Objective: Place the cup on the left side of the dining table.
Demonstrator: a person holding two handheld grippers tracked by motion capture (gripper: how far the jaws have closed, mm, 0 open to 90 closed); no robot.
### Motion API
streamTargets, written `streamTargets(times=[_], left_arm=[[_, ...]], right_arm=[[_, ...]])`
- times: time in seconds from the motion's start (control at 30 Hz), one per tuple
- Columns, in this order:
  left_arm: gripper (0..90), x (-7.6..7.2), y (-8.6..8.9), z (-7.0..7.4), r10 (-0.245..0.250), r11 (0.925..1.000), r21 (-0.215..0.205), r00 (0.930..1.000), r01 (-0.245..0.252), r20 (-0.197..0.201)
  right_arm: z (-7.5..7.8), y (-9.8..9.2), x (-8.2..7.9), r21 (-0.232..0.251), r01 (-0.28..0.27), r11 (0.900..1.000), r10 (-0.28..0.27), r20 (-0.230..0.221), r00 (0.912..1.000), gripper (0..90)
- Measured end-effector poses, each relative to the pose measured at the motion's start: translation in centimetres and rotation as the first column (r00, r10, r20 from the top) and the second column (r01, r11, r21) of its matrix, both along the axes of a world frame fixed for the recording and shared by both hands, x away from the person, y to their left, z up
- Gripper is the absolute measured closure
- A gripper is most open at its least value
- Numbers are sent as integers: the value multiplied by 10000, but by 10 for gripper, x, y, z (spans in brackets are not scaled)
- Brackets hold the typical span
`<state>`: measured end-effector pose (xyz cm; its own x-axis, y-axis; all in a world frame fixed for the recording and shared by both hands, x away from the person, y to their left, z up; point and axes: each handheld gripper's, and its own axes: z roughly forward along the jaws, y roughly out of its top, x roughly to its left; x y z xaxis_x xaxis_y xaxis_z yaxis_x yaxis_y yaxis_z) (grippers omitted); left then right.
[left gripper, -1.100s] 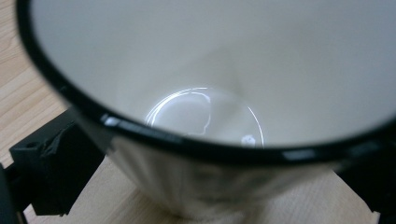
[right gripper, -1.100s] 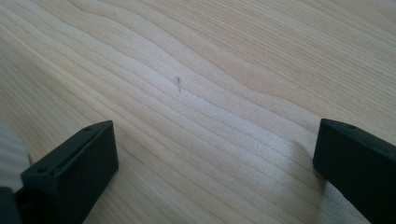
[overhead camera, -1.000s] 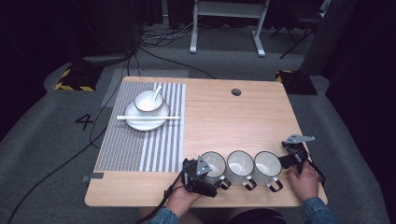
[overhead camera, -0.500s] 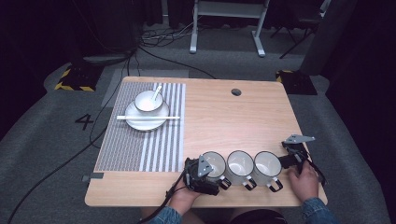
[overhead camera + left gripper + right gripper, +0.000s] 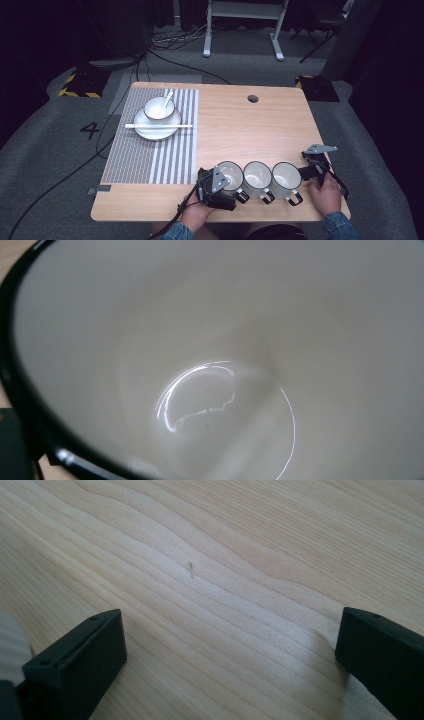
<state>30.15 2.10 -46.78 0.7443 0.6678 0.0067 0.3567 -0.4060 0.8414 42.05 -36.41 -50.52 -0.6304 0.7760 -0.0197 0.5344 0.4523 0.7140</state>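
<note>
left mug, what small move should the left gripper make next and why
Probably lift it a little, then check the hold. In the high view the left gripper sits at the left mug, first of three mugs in a row; the middle mug stands close beside it. Its own view shows the mug's empty white inside; whether the jaws have closed can't be told. The right gripper is open over bare table.

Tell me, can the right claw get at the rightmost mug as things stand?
Probably yes. The right claw sits open beside the rightmost mug, with bare table between its jaws and nothing between it and the mug's side.
</note>
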Motion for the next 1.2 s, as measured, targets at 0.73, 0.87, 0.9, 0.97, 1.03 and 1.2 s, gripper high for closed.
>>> streamTargets(times=[0.73, 0.87, 0.9, 0.97, 1.03, 1.2], left_arm=[[32, 2, 23, 30, 818, 9935, -829, 9959, -784, 387], [32, 3, 27, 34, 974, 9927, -772, 9931, -924, 646], [32, 4, 28, 35, 1038, 9925, -725, 9922, -988, 688], [32, 5, 30, 36, 1191, 9914, -641, 9901, -1145, 736], [32, 7, 34, 37, 1357, 9895, -610, 9877, -1311, 781], [32, 11, 43, 40, 1854, 9821, -526, 9780, -1811, 953]], right_arm=[[0, 0, -1, -12, 43, 10000, -43, -7, 10000, 2], [0, 0, -1, -4, 71, 10000, -71, 2, 10000, 2], [0, 0, -1, -5, 71, 10000, -71, 2, 10000, 2], [0, 0, -1, -6, 73, 10000, -73, 4, 10000, 2], [0, 0, -1, -1, 76, 10000, -76, 1, 10000, 2], [0, 0, -1, 16, 105, 9999, -104, -27, 9999, 2]])
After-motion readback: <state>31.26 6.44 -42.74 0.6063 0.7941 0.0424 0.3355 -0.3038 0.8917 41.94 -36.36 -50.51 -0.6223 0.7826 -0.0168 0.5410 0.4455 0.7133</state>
